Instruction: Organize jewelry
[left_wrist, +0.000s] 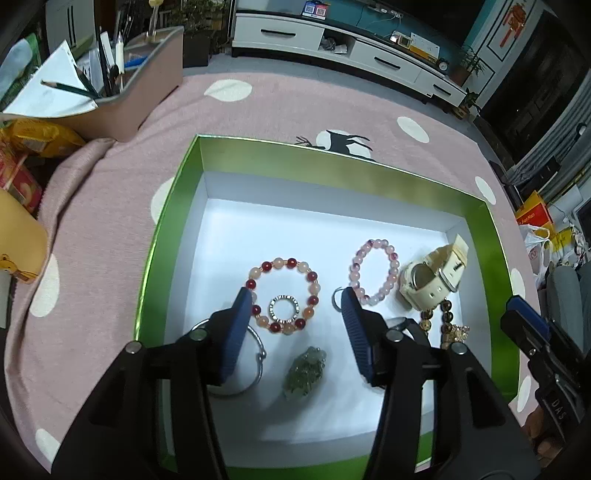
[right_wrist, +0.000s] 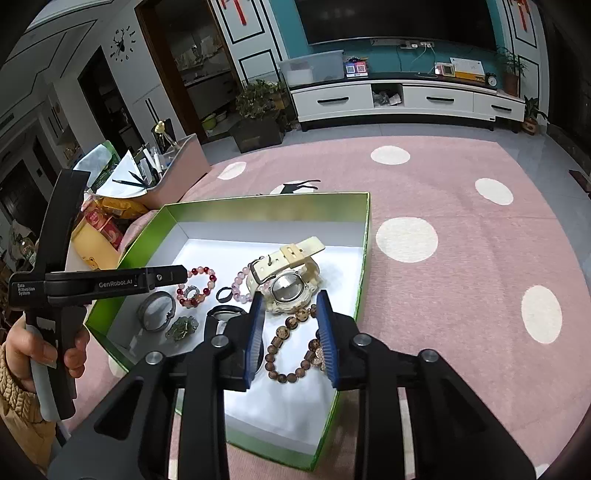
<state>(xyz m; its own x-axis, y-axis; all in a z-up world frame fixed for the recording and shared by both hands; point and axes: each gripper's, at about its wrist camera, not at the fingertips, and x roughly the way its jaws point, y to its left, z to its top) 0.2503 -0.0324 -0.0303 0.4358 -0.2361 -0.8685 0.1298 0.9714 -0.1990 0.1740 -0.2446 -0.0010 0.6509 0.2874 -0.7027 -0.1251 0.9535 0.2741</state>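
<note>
A green box (left_wrist: 332, 155) with a white floor holds the jewelry. My left gripper (left_wrist: 295, 297) is open above a red-and-orange bead bracelet (left_wrist: 312, 277) with a silver ring (left_wrist: 283, 309) lying inside it; nothing is between the fingers. Nearby lie a silver bangle (left_wrist: 258, 354), a green jade pendant (left_wrist: 304, 371), a pink bead bracelet (left_wrist: 375, 271) and a cream watch (left_wrist: 432, 280). My right gripper (right_wrist: 290, 299) is open low over a brown bead bracelet (right_wrist: 282, 334), just in front of the watch (right_wrist: 291, 280). The bracelet lies on the box floor between the pads.
The box (right_wrist: 258, 201) sits on a pink cloth with white dots (right_wrist: 443, 258). A pink desk organiser with pens and paper (left_wrist: 147, 92) and snack packets (left_wrist: 37, 136) stand to the left. A person's hand (right_wrist: 22, 350) grips the left tool's handle. A small dark ring (right_wrist: 223, 294) lies mid-box.
</note>
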